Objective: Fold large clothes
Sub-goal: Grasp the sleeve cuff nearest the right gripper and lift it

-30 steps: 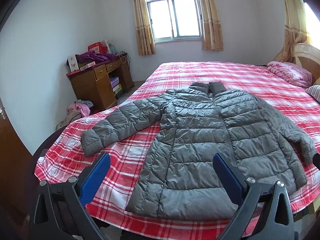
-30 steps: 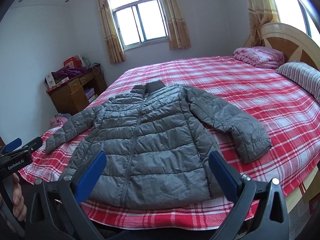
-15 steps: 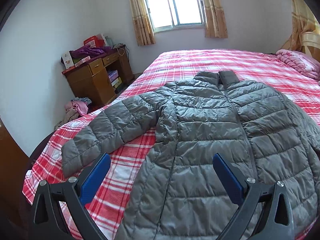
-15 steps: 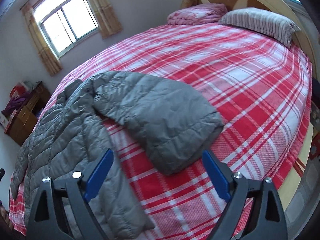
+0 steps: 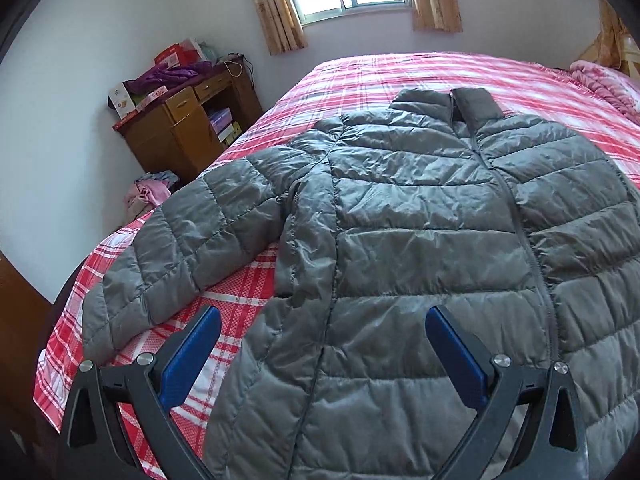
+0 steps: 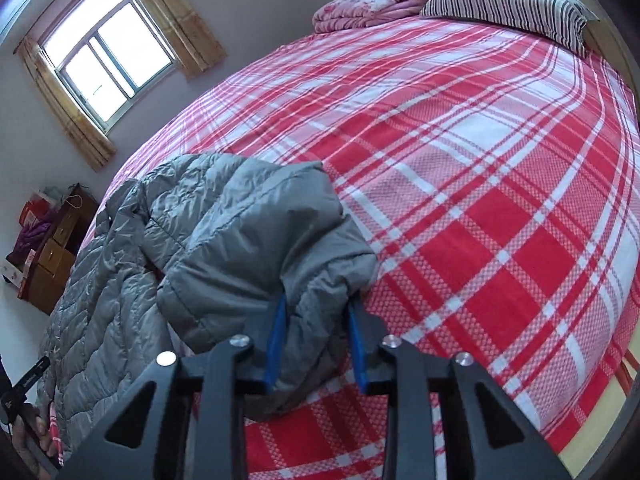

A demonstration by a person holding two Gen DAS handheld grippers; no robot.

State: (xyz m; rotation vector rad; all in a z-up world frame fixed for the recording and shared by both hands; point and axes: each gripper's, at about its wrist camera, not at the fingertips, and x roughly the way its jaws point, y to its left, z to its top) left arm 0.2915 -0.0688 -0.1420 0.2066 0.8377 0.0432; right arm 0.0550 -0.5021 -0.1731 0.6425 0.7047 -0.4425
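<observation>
Grey quilted jacket on a red-and-white plaid bedspread; black-and-white striped pillow, pink blanket.

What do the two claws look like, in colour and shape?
Both look alike. The left claw and the right claw each have black angular frames with triangular cut-outs, round silver screws, and two flat fingers faced with blue pads. No cables show.

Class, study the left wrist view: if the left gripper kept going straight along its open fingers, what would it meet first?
Most likely the grey puffer jacket: the left gripper, jaws wide open, points at its lower front panel. Depth is uncertain.
</observation>
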